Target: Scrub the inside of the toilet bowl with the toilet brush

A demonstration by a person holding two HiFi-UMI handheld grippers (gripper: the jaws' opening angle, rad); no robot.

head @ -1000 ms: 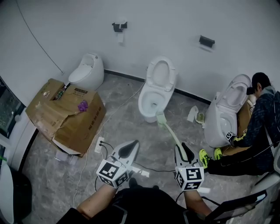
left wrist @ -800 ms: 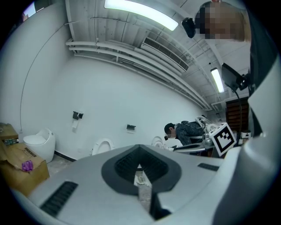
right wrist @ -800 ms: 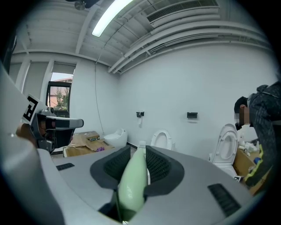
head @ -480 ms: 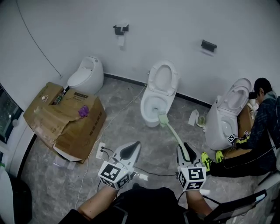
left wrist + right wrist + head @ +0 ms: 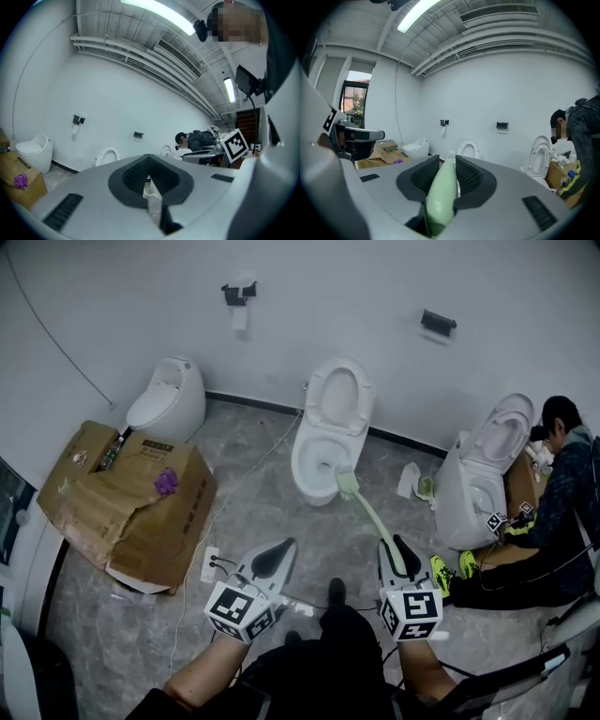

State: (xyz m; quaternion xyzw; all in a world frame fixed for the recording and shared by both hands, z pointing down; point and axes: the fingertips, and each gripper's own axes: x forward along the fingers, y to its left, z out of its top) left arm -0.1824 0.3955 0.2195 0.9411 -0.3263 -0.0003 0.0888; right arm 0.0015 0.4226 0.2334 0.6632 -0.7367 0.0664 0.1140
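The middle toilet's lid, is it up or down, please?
Up: the lid stands raised toward the wall, with the bowl exposed below.

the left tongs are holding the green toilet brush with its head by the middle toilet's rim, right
No, it's the right tongs that hold the green toilet brush, as the right gripper view shows. Its head is by the middle toilet rim, as you said.

White walls (image 5: 394,277) meet a grey marble floor (image 5: 253,521). A cardboard box (image 5: 122,502) lies at the left. Ceiling tube lights (image 5: 159,14) are on. One window (image 5: 354,101) shows trees.
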